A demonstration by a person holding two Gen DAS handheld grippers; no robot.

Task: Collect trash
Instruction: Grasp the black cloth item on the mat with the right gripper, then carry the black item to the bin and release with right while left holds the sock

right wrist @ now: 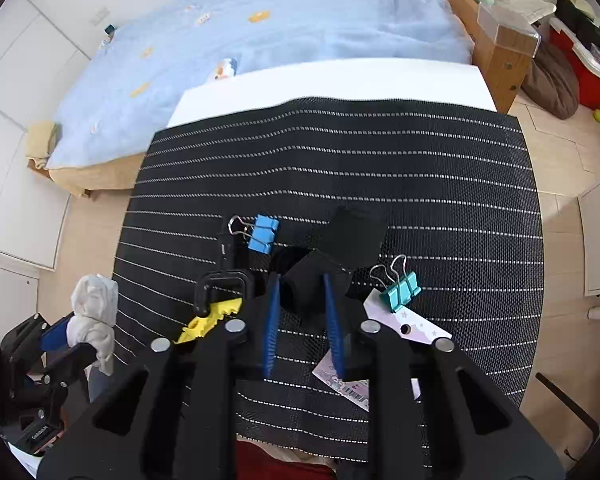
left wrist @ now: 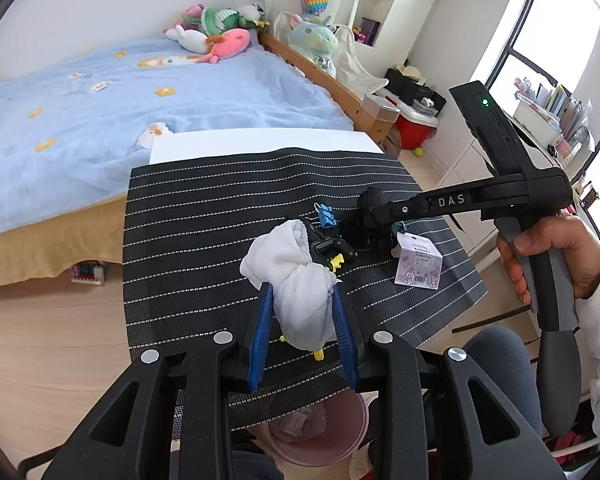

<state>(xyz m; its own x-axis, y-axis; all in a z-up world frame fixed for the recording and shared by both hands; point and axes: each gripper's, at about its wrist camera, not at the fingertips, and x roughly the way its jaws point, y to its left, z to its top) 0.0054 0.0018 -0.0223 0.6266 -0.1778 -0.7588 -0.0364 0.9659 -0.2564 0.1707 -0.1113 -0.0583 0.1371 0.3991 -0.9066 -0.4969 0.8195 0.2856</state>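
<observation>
White counter (right wrist: 340, 80) covered by a black woven mat with dotted white stripes (right wrist: 380, 168); the bare white strip shows only at the far edge, ahead of both grippers. Beyond that is a bed with a light blue blanket (left wrist: 140, 112), and pale wood floor (left wrist: 40, 340) lies off the mat's left side.

Left hand-held gripper (left wrist: 304, 296) has its blue fingers clamped on a crumpled white cloth wad (left wrist: 296, 280), held above the mat's near edge. A pink waste bin (left wrist: 320, 432) sits on the floor just below and behind it.

Right hand-held gripper (right wrist: 300, 300) has its fingers closed around a crumpled black cloth piece (right wrist: 312, 284) resting on the mat. Just left of it lie a black clamp with yellow toothed jaw (right wrist: 216, 308) and a light blue binder clip (right wrist: 264, 234). Just right, a teal binder clip (right wrist: 400, 290) is clipped onto a white and pink printed paper tag (right wrist: 404, 328), which runs under the right finger.

The far half of the mat ahead of both grippers is bare. The mat's right edge overhangs the floor, well apart from the right hand-held gripper.
</observation>
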